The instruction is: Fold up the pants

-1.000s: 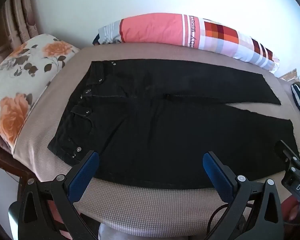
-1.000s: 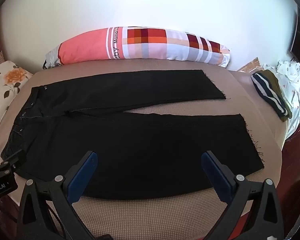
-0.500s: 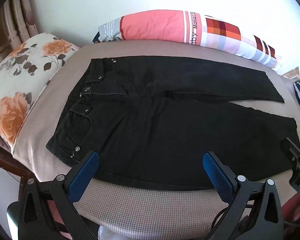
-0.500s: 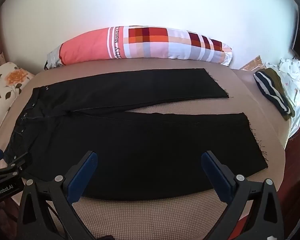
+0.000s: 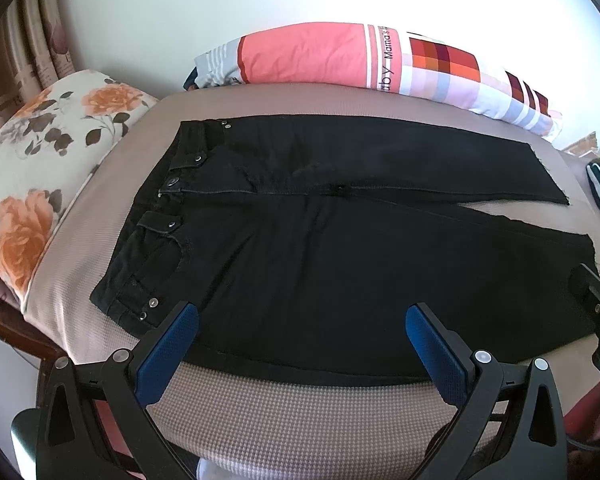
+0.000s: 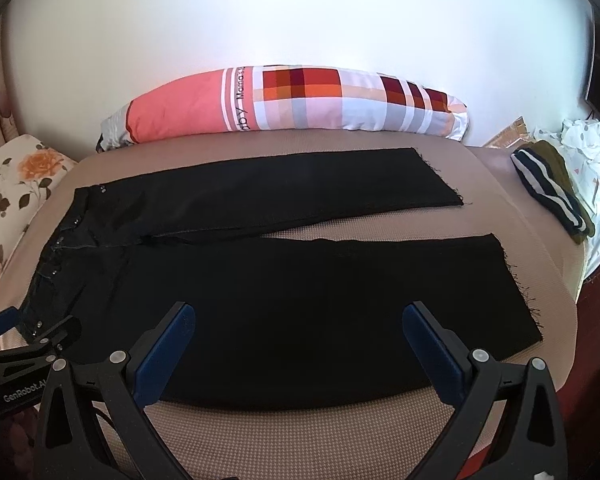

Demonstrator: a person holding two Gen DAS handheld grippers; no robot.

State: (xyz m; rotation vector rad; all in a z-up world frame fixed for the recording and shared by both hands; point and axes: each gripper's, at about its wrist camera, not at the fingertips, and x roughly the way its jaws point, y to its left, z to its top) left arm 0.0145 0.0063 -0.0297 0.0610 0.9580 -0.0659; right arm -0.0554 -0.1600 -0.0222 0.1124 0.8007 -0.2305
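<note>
Zero folds so far: pants (image 5: pixel 340 248) lie flat on the bed (image 5: pixel 300 408), and we've got both claws (image 5: pixel 302 340) (image 6: pixel 299 338) spread wide, holding nothing.

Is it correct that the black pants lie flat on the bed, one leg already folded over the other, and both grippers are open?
Not fully. In the right wrist view the black pants lie flat with both legs apart, side by side, unfolded. The left gripper and right gripper are open.
</note>
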